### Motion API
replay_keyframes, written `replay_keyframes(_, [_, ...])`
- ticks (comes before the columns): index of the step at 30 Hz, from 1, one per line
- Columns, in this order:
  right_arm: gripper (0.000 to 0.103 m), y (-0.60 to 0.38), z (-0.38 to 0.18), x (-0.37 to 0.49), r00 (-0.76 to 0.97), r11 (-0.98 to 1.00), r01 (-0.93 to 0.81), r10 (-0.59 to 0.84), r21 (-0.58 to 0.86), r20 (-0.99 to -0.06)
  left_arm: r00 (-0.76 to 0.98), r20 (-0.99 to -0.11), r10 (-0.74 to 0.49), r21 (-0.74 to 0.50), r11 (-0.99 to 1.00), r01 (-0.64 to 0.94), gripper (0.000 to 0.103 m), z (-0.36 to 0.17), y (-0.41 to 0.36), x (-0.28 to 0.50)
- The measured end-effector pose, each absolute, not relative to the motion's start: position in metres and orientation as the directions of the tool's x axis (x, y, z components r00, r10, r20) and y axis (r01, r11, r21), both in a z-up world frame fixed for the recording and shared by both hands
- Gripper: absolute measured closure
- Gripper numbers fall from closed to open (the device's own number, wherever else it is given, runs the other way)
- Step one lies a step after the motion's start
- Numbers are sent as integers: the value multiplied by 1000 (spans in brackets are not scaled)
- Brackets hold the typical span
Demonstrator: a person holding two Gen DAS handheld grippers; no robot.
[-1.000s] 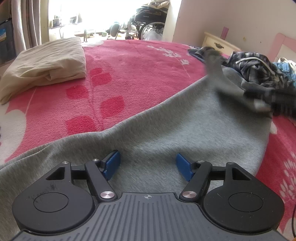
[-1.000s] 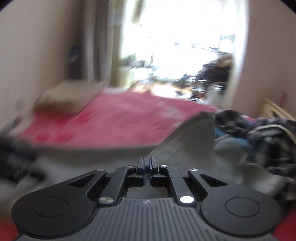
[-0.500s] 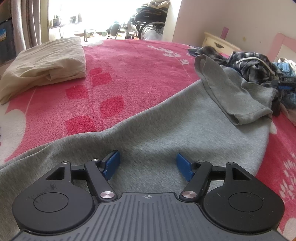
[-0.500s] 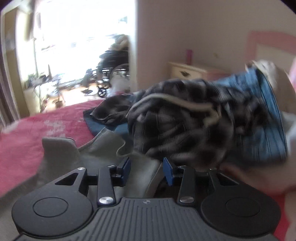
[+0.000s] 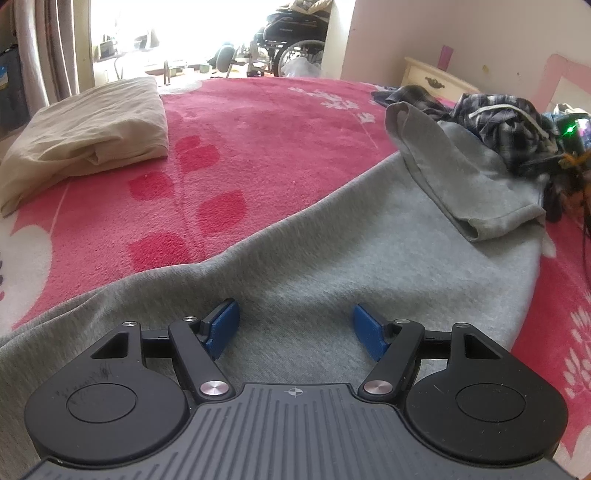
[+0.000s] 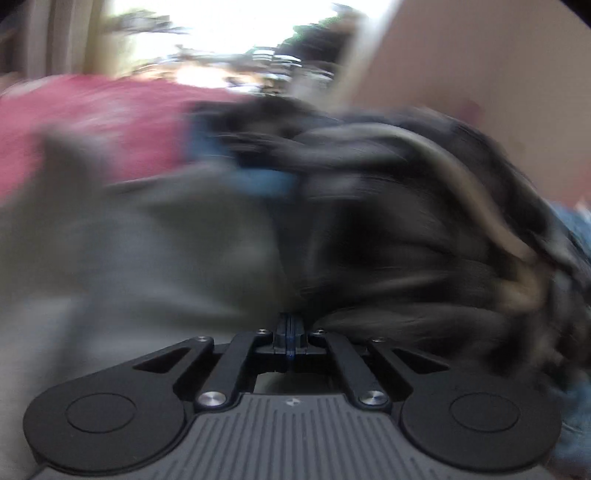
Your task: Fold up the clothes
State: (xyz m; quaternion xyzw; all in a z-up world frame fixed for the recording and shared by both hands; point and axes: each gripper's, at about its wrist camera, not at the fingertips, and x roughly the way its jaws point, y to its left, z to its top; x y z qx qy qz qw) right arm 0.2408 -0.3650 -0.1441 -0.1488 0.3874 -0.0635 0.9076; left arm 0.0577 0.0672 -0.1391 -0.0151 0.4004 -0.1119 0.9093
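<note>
A grey sweatshirt (image 5: 332,251) lies spread on the pink bed, one sleeve (image 5: 454,177) folded back onto its body. My left gripper (image 5: 295,328) is open and empty, low over the sweatshirt's near part. The right wrist view is badly blurred by motion. There my right gripper (image 6: 290,330) has its pads together, at the edge where the grey sweatshirt (image 6: 147,251) meets a dark plaid garment (image 6: 424,221); I cannot tell if cloth is pinched between the pads.
A folded beige cloth (image 5: 92,125) lies at the far left of the pink floral blanket (image 5: 258,122). A heap of plaid and blue clothes (image 5: 506,122) sits at the far right. A nightstand (image 5: 432,77) and a wheelchair (image 5: 291,33) stand beyond the bed.
My right gripper let the sleeve drop onto the sweatshirt, opened half a second ago, and has now shut again while moving fast. My left gripper has stayed still and open.
</note>
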Motion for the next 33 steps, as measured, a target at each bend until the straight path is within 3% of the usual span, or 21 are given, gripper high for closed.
replay_keyframes(3, [103,-414,-121,234,717,986,120,-166,-115,-677,655,-724,-215,-115,974,193,33,-139,67,58])
replay_keyframes(5, [103,-410,-109,222,744,991,90,-134,-100,-655,655,-725,-214,-112,975,194,33,-139,66,58])
replay_keyframes(9, [101,-385,-93,184,788,998,-57,26,-30,-615,654,-727,-210,-111,976,190,32,-138,65,59])
replay_keyframes(12, [102,-369,-109,169,710,981,-187,99,-51,-697,654,-727,-208,-112,976,186,32,-138,65,59])
replay_keyframes(15, [103,-378,-142,174,642,973,-96,-100,-209,-760,653,-728,-210,-117,976,184,31,-138,65,59])
replay_keyframes(16, [103,-390,-141,173,644,988,-55,-75,-144,-761,652,-728,-213,-122,975,183,31,-137,66,60])
replay_keyframes(18, [98,-387,-129,165,680,988,24,-126,-151,-722,651,-726,-222,-135,974,181,31,-137,68,60])
replay_keyframes(21, [97,-360,-109,153,740,976,-11,-138,-218,-658,654,-723,-223,-144,974,173,31,-137,69,60])
replay_keyframes(24, [94,-311,-94,138,771,954,-189,-3,-234,-637,658,-720,-221,-150,975,164,31,-138,69,61])
replay_keyframes(27, [74,-247,-89,118,763,859,-419,158,-293,-626,661,-715,-228,-158,974,165,31,-138,70,60])
replay_keyframes(29, [67,-208,-92,109,725,768,-554,254,-322,-640,661,-714,-231,-162,973,164,31,-138,71,60])
replay_keyframes(33, [63,-157,-122,101,647,610,-695,301,-380,-701,662,-711,-236,-170,972,164,31,-138,72,59])
